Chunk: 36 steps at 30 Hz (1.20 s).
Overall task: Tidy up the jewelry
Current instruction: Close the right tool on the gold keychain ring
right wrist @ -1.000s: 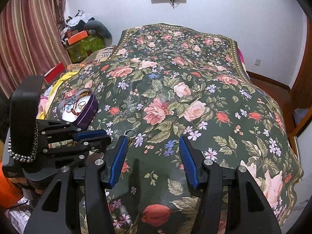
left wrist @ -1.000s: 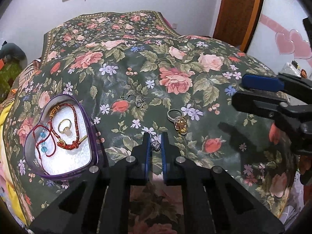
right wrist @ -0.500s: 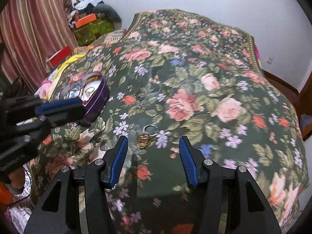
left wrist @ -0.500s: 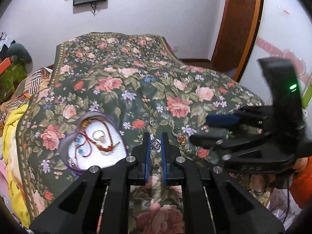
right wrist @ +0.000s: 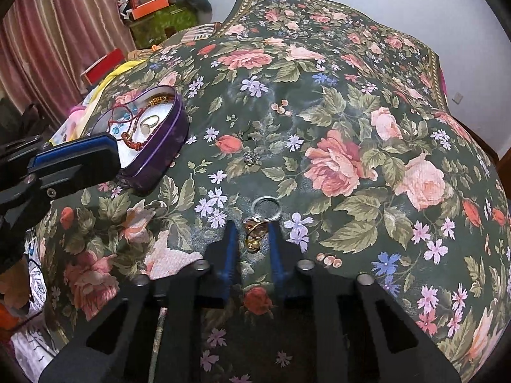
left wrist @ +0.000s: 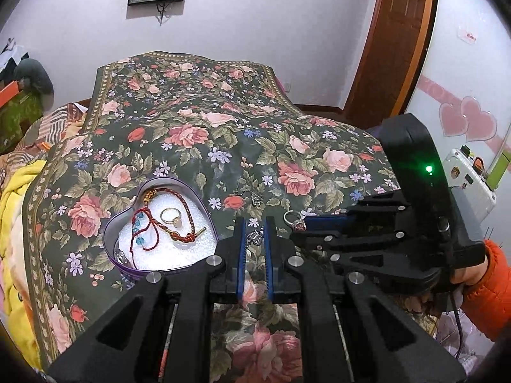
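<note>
My left gripper [left wrist: 254, 239] is shut on a small silver earring [left wrist: 254, 239] and holds it just right of a purple heart-shaped tin [left wrist: 110, 242]. The tin holds a red cord bracelet [left wrist: 150, 223] and a gold ring [left wrist: 171, 216]. My right gripper [right wrist: 254, 233] has closed around a silver ring with an amber stone [right wrist: 255, 226] lying on the floral bedspread; it also shows in the left wrist view [left wrist: 292, 218]. Another small silver piece [right wrist: 250, 158] lies on the cloth beyond.
The bed is covered by a dark floral cloth [right wrist: 351, 111]. A yellow blanket [left wrist: 16, 198] lies at the left edge. Clutter and boxes [right wrist: 153, 9] stand by the curtain. A wooden door [left wrist: 392, 48] is at the far right.
My right gripper has dropped to the bedspread and closed its jaws around the amber ring. My left gripper has risen and pulled back, still holding the earring.
</note>
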Motion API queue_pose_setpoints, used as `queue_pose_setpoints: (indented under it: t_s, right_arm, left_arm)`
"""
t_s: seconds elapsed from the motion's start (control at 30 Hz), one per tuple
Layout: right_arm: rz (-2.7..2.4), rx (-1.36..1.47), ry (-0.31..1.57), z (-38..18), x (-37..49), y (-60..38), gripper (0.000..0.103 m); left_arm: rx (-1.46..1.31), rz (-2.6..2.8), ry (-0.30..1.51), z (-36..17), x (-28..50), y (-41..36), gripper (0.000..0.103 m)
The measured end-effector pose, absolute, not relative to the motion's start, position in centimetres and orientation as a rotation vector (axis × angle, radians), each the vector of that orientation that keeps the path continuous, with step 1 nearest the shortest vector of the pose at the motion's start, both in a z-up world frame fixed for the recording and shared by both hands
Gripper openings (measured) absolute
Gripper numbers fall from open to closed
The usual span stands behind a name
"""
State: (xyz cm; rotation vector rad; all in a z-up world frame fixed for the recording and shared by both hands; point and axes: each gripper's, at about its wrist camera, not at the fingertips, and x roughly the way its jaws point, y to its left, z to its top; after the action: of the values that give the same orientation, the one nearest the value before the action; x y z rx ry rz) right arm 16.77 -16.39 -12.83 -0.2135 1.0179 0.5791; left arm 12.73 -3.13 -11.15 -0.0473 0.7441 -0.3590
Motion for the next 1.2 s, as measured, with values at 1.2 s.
queue_pose_setpoints:
  t_s: [1.2]
  right_arm:
    - [0.597, -0.282, 1.024, -13.1, 16.7, -15.5, 0.017]
  left_arm:
    - [-0.082, -0.336, 0.722, -10.1, 11.7, -1.7, 0.009]
